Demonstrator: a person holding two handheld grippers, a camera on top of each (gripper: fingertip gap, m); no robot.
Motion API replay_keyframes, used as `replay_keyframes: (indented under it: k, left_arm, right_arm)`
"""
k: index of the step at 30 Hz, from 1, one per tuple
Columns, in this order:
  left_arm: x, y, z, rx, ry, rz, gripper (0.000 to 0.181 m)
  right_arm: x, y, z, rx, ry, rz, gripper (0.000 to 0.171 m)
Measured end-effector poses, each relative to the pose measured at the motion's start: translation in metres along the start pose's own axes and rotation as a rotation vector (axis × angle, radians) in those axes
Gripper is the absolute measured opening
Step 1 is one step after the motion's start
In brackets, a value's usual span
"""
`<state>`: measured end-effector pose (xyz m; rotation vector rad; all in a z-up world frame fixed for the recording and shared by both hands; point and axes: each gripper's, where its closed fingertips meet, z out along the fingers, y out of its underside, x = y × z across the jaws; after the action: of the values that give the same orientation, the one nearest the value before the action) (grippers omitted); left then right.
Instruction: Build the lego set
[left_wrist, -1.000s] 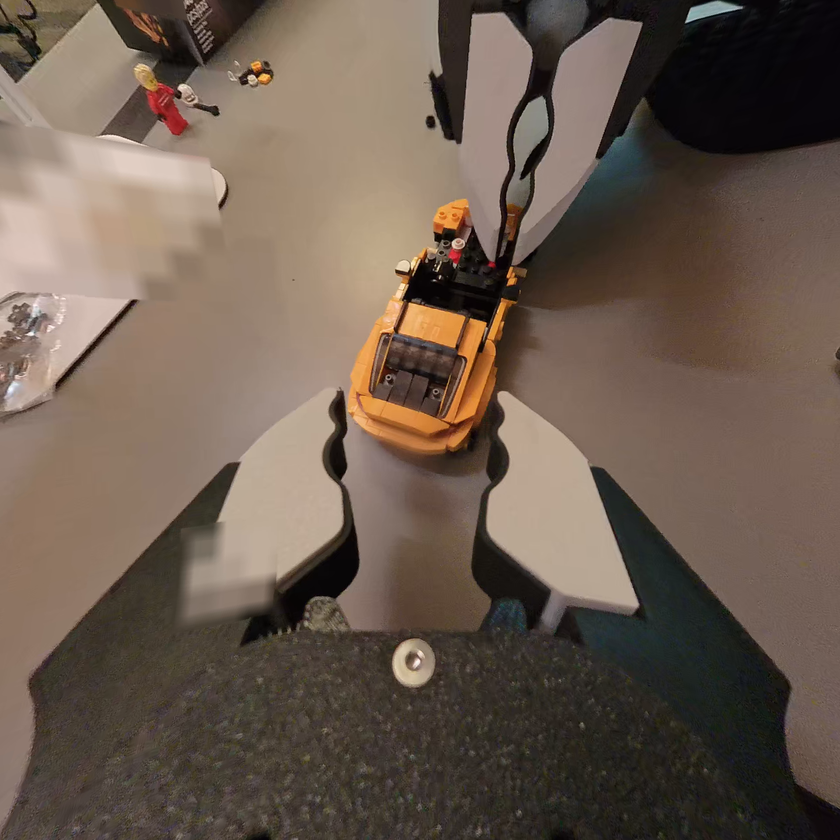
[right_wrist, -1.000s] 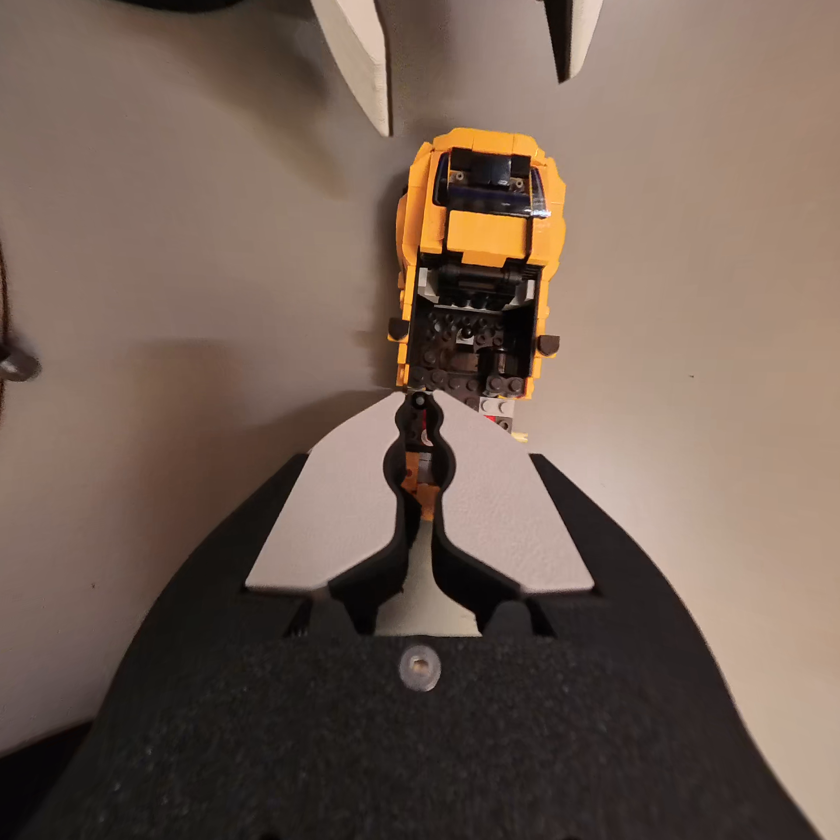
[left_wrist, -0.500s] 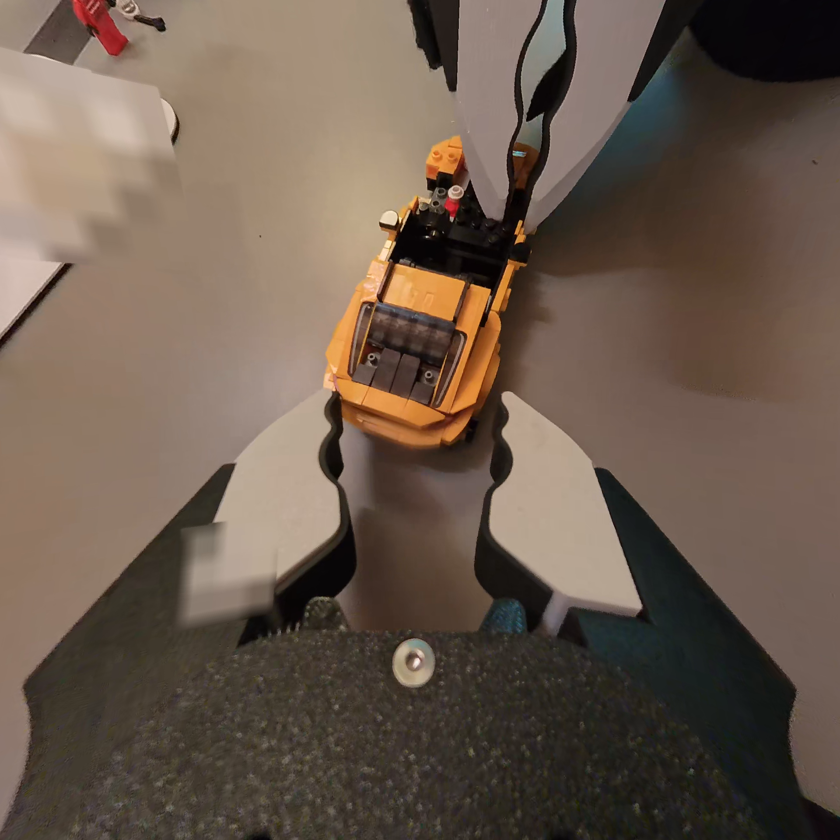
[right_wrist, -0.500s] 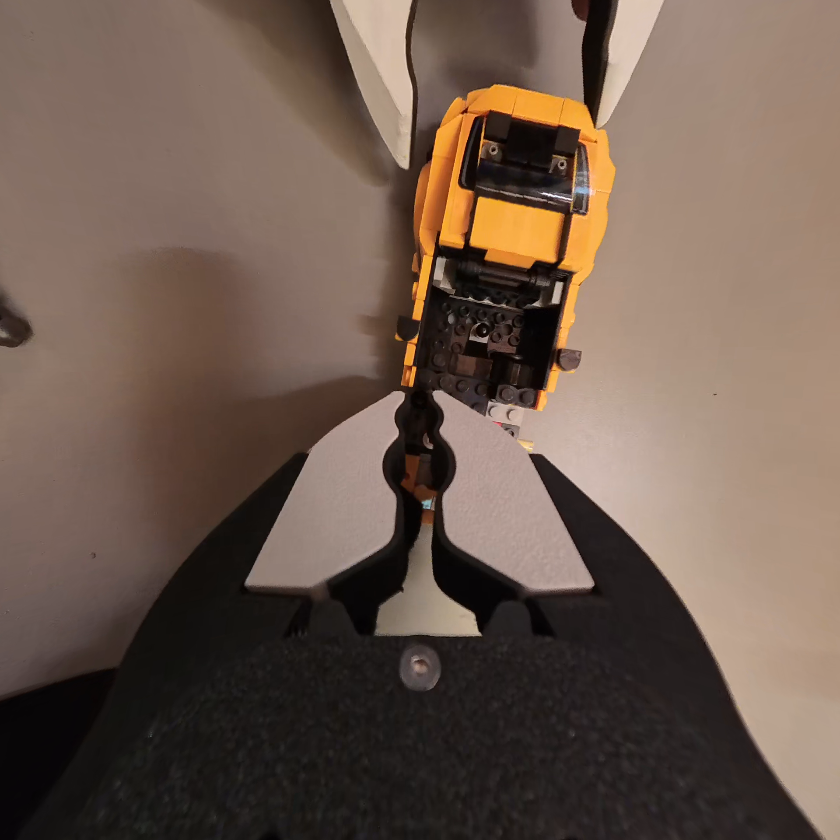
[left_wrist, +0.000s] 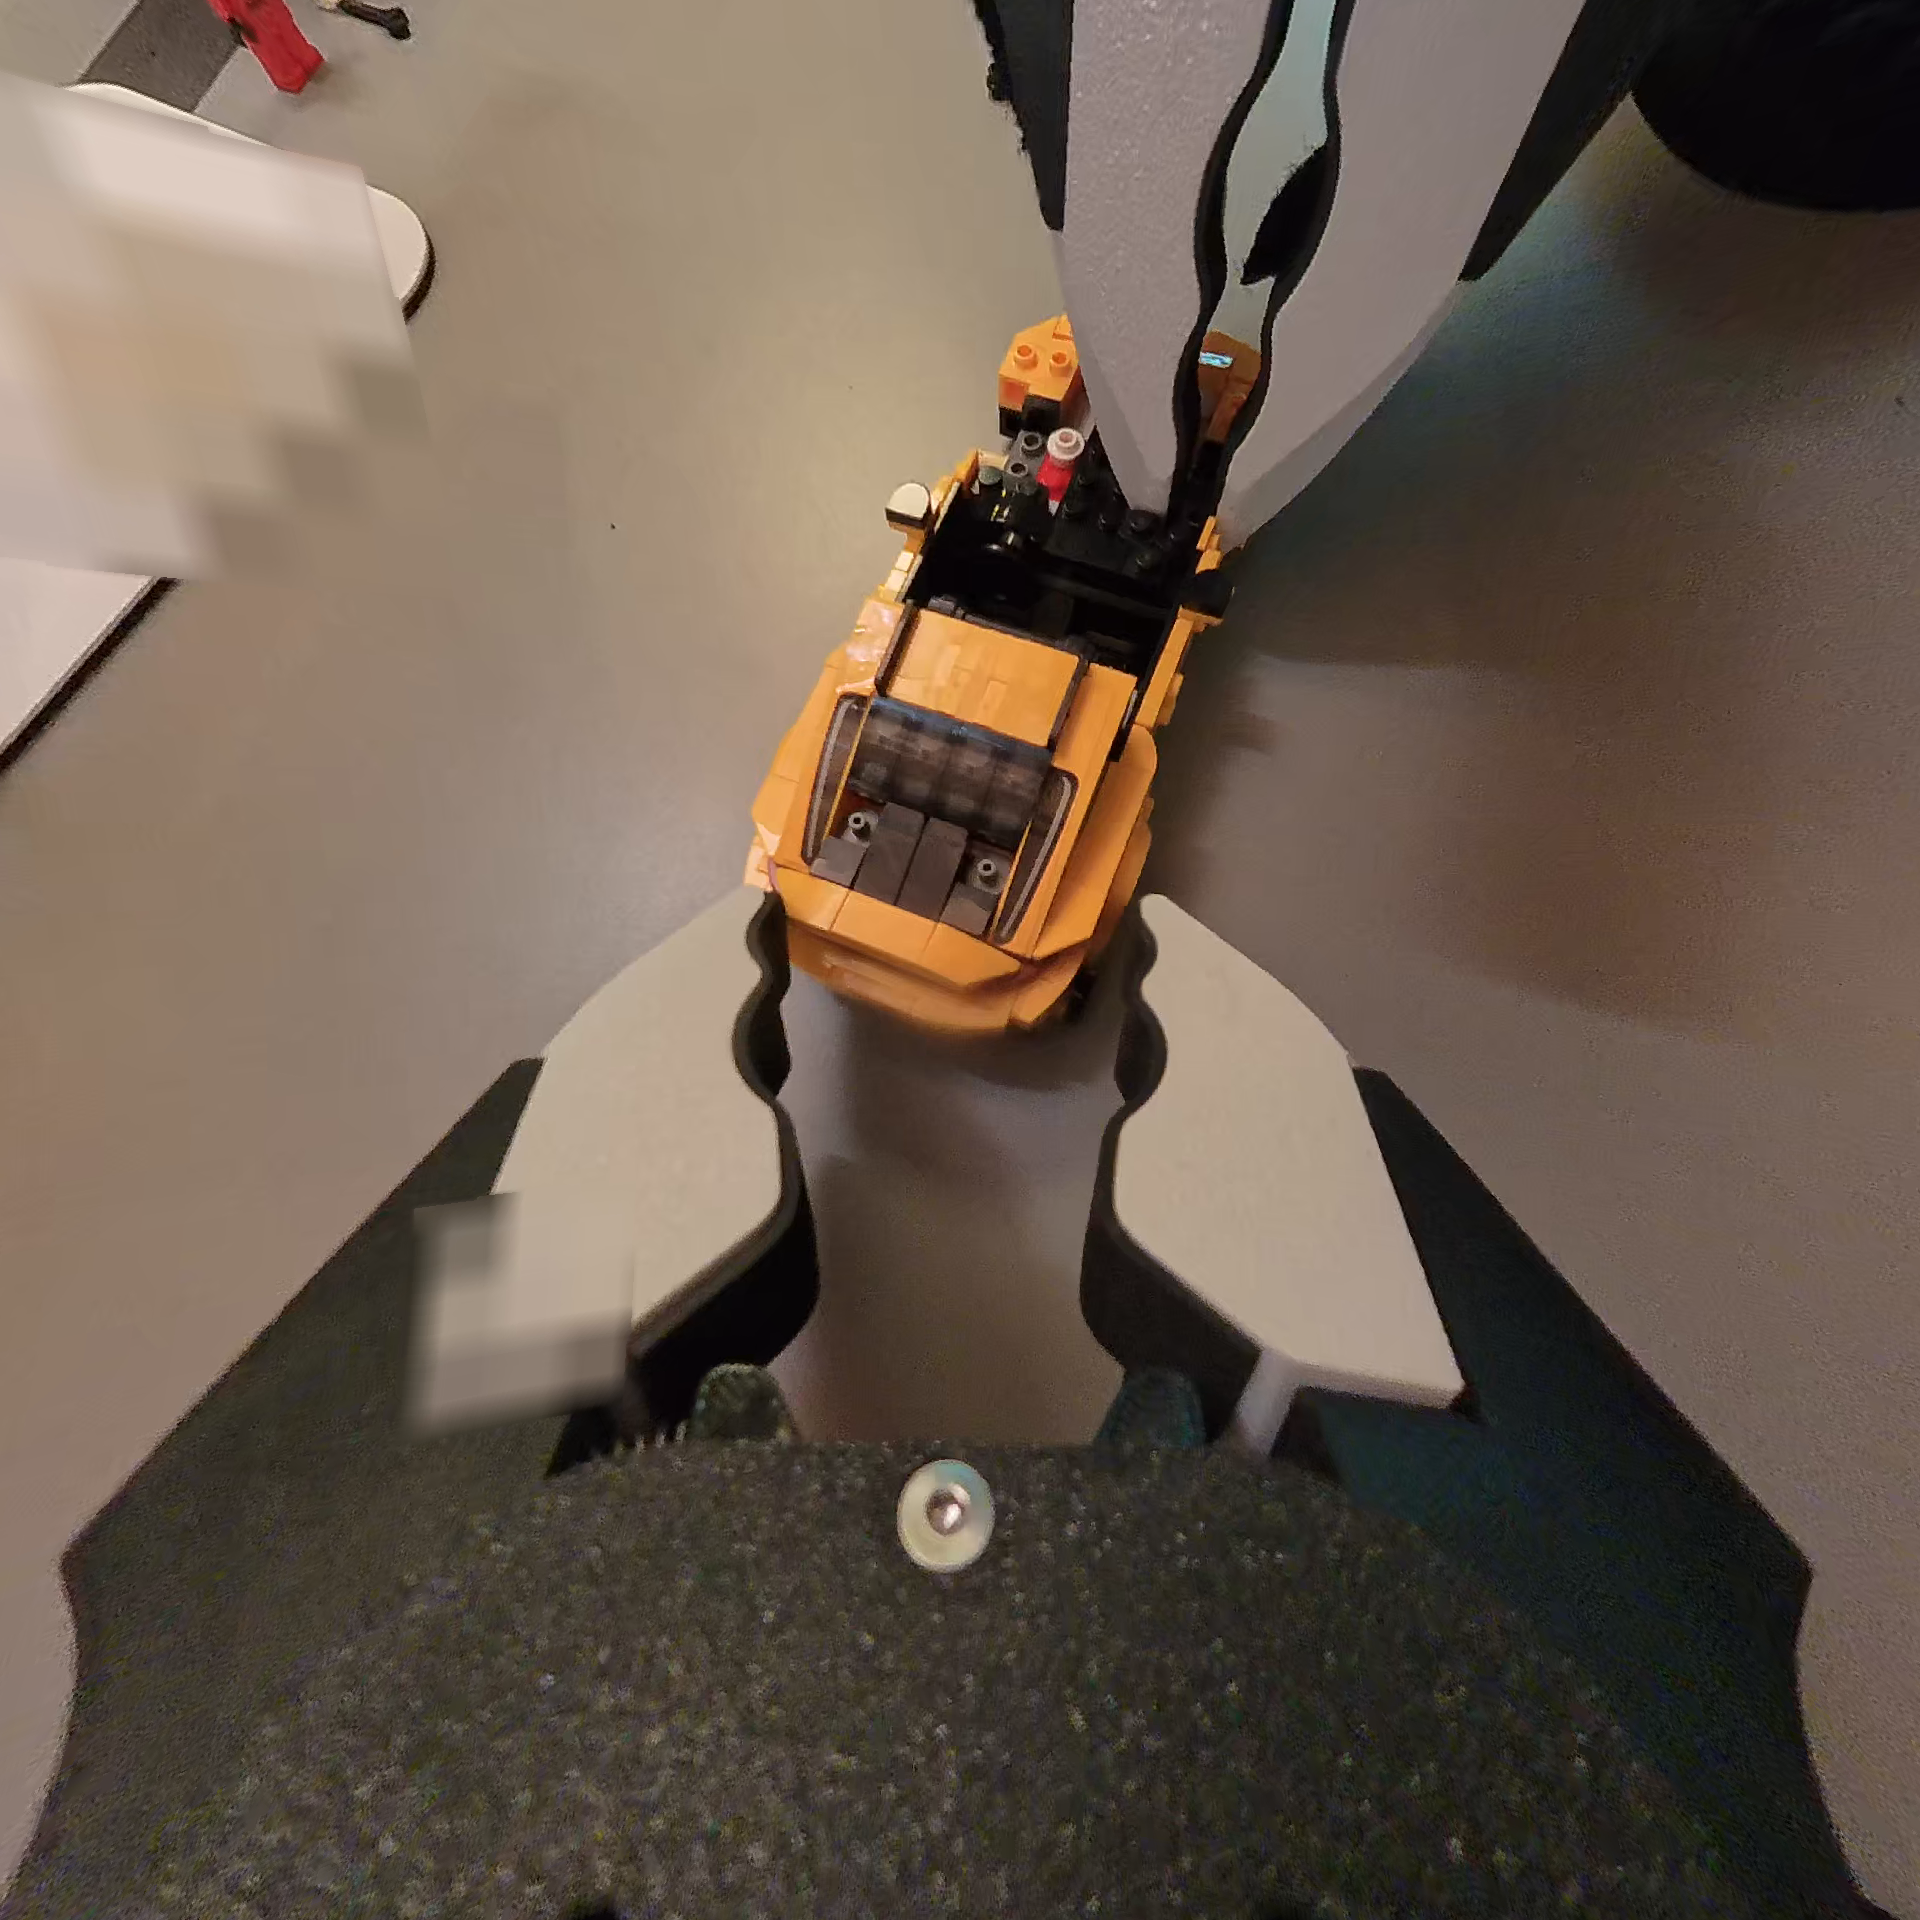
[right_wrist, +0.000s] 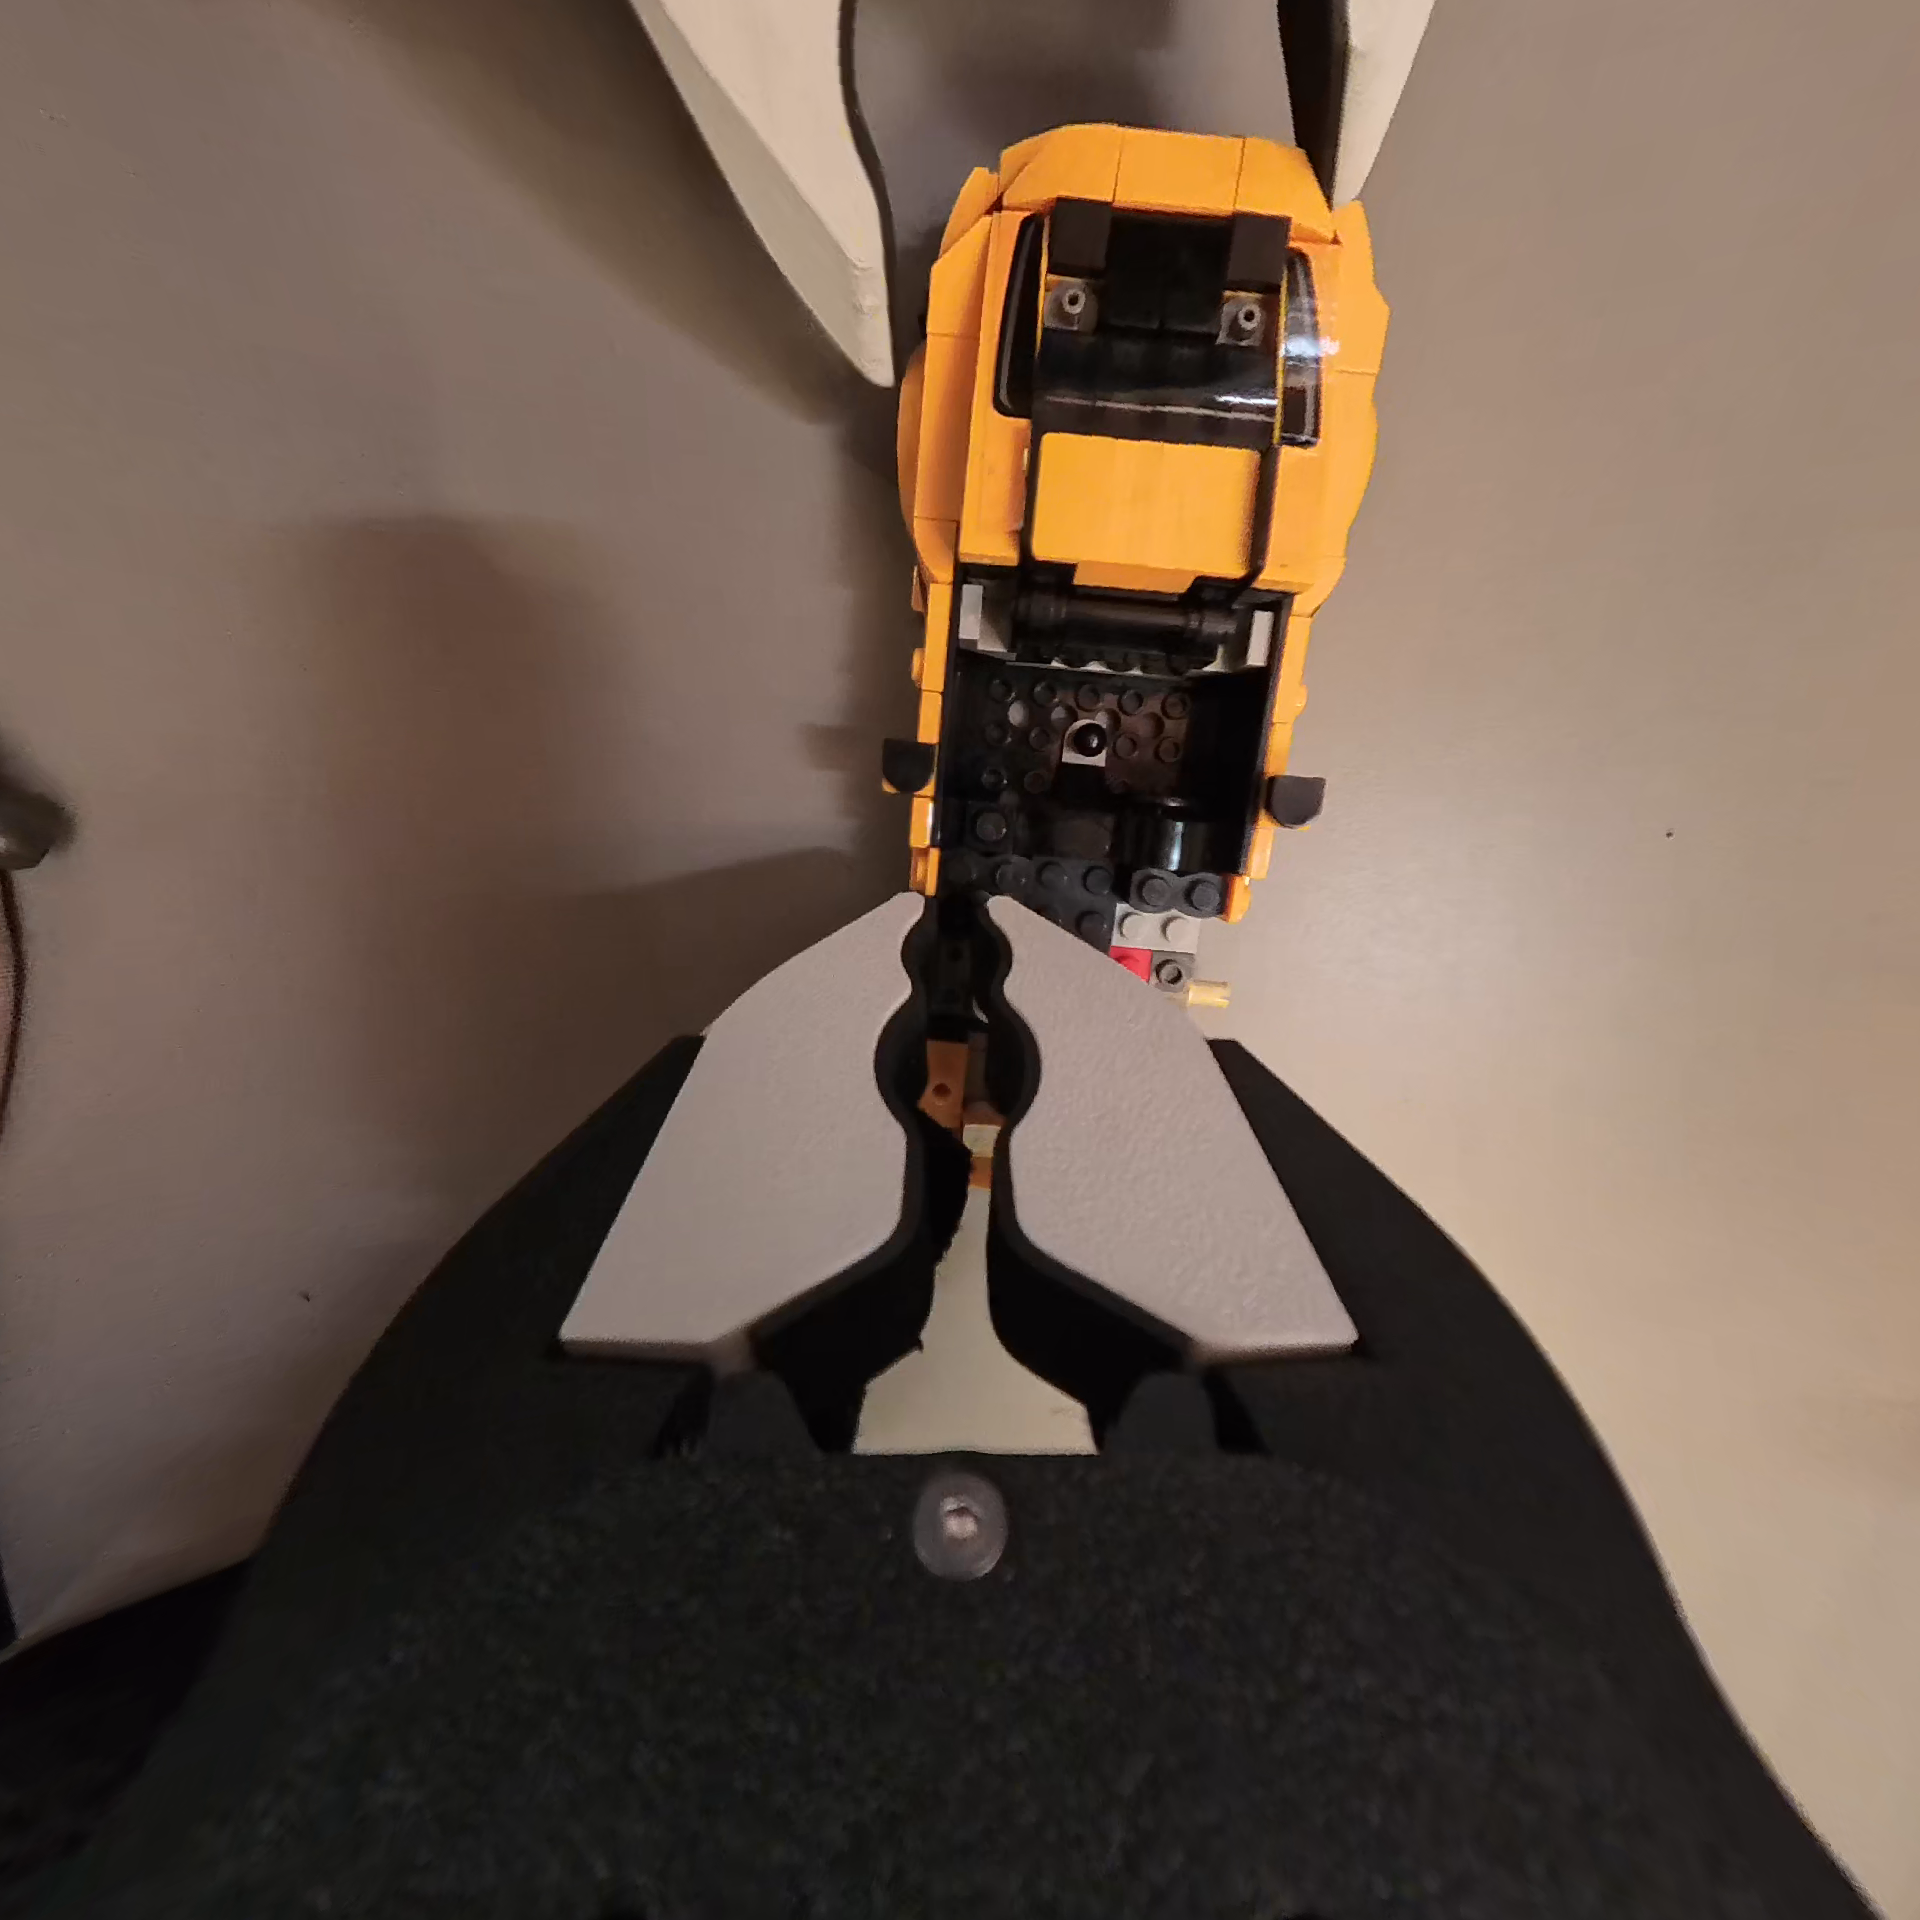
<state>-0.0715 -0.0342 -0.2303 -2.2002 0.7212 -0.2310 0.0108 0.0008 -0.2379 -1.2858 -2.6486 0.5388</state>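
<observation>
Bare grey table (left_wrist: 520, 790) flanking orange car (left_wrist: 966, 790), both tongs blocking its ends

The left gripper (left_wrist: 951, 935) has two flat, light grey fingers (left_wrist: 655, 1122) with wavy, scalloped inner edges lined in black padding. They widen toward a black, coarse-grained body, where a round silver screw (left_wrist: 945, 1512) sits on the centre line. A thin white strut (left_wrist: 1262, 1397) shows at the base of one finger. The right gripper (right_wrist: 956, 914) is built alike: pale grey, lightly textured fingers (right_wrist: 790, 1143) with black wavy inner rims, a black speckled housing, and a dull metal screw (right_wrist: 958, 1525) at its middle.
</observation>
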Motion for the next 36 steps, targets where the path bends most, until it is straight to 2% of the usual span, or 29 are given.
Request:
replay_keyframes:
  k: [11, 36]
  left_arm:
    - [-0.0005, 0.0004, -0.0016, 0.006, 0.010, 0.003, 0.060]
    - [0.0001, 0.0007, -0.0029, 0.009, 0.018, 0.002, 0.057]
  right_arm:
    - [0.0006, -0.0011, 0.0003, 0.093, 0.059, -0.048, 0.006]
    - [-0.0003, -0.0015, -0.0055, 0.193, 0.023, 0.022, 0.011]
